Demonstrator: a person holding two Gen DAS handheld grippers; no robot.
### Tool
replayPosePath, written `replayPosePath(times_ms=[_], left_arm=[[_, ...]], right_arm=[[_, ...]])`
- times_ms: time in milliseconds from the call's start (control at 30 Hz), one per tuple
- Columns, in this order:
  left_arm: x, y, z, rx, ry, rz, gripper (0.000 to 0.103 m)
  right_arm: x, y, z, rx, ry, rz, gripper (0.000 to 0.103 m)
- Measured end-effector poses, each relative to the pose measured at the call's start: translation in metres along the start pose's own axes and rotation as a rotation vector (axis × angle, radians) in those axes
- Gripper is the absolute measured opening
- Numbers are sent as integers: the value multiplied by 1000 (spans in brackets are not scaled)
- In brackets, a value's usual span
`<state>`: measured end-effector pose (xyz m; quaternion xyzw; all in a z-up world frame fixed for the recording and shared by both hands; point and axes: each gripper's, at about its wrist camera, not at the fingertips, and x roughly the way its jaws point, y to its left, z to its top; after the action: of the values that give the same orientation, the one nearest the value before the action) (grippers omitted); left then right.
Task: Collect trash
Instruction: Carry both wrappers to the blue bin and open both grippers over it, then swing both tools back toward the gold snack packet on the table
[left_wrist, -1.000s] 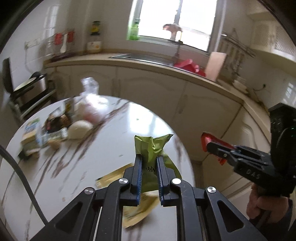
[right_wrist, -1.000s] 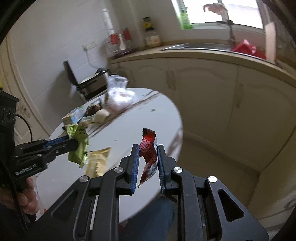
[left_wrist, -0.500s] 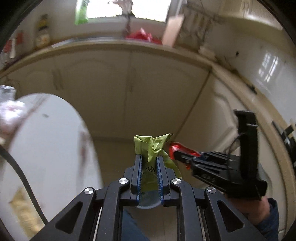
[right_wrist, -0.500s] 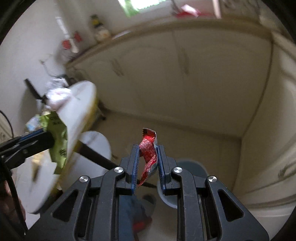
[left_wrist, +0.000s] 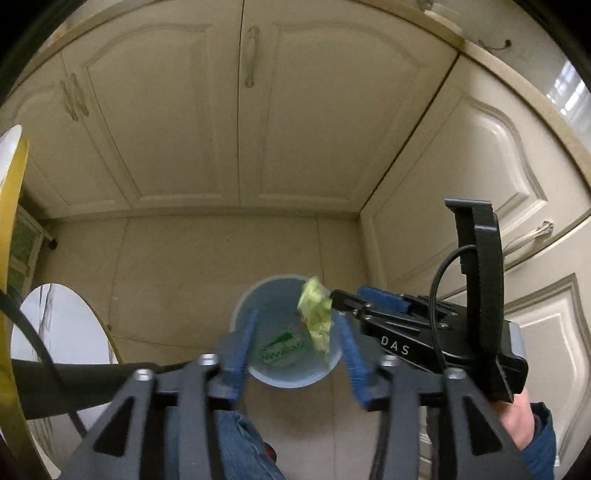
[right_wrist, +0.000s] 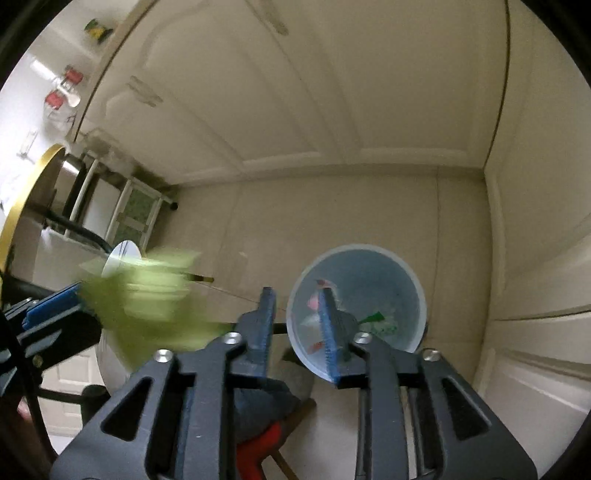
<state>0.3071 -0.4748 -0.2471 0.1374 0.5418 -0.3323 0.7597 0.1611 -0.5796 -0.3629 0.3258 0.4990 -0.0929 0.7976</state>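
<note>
Left wrist view shows the left gripper (left_wrist: 297, 343) with jaws just opened wide, the green wrapper (left_wrist: 316, 319) loose between them over the blue bin (left_wrist: 240, 314) on the floor. The right gripper (right_wrist: 297, 325), jaws just parted too, grips nothing; a red wrapper (right_wrist: 314, 302) lies inside the bin beyond.

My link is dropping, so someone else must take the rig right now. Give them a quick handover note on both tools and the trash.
Left tool: open, jaws have just been opening; green wrapper loose between them, over the bin.
Right tool: open, jaws have just been opening; red wrapper loose beside one finger, over the bin.
Done: both wrappers brought to the bin and released.
Left: check they land inside, then look for more trash.
</note>
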Motion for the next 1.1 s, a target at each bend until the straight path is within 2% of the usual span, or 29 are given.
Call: replayPosePath(times_ms=[67, 100, 233, 267, 433, 500, 600, 733, 833, 900, 1100], left_arm=[[4, 0, 6, 5, -7, 21, 61], [5, 0, 8, 6, -8, 28, 66], [5, 0, 16, -1, -17, 61, 70], [4, -1, 14, -3, -25, 66, 72], [-33, -5, -8, 3, -88, 71, 77], [-49, -8, -13, 9, -129, 80, 80], [-83, -11, -23, 21, -202, 51, 83], [-131, -9, -37, 32, -319, 67, 93], [-168, 7, -53, 12, -405, 89, 96], [-192, 21, -67, -15, -460, 113, 102], [-250, 63, -114, -137, -557, 208, 102]], right_arm=[[4, -4, 0, 18, -6, 1, 60], [4, -5, 1, 30, -12, 0, 66], [-4, -12, 0, 69, -46, -13, 97], [-9, -13, -1, 77, -58, -21, 102], [-40, -16, -3, 128, -119, -82, 103], [-58, -14, -5, 127, -150, -84, 103], [-84, 0, -7, 110, -198, -85, 103], [-126, 37, -9, 61, -285, -81, 103], [-154, 71, -10, 17, -339, -73, 103], [-170, 91, -12, -12, -369, -63, 103], [-206, 178, -22, -157, -434, -12, 103]])
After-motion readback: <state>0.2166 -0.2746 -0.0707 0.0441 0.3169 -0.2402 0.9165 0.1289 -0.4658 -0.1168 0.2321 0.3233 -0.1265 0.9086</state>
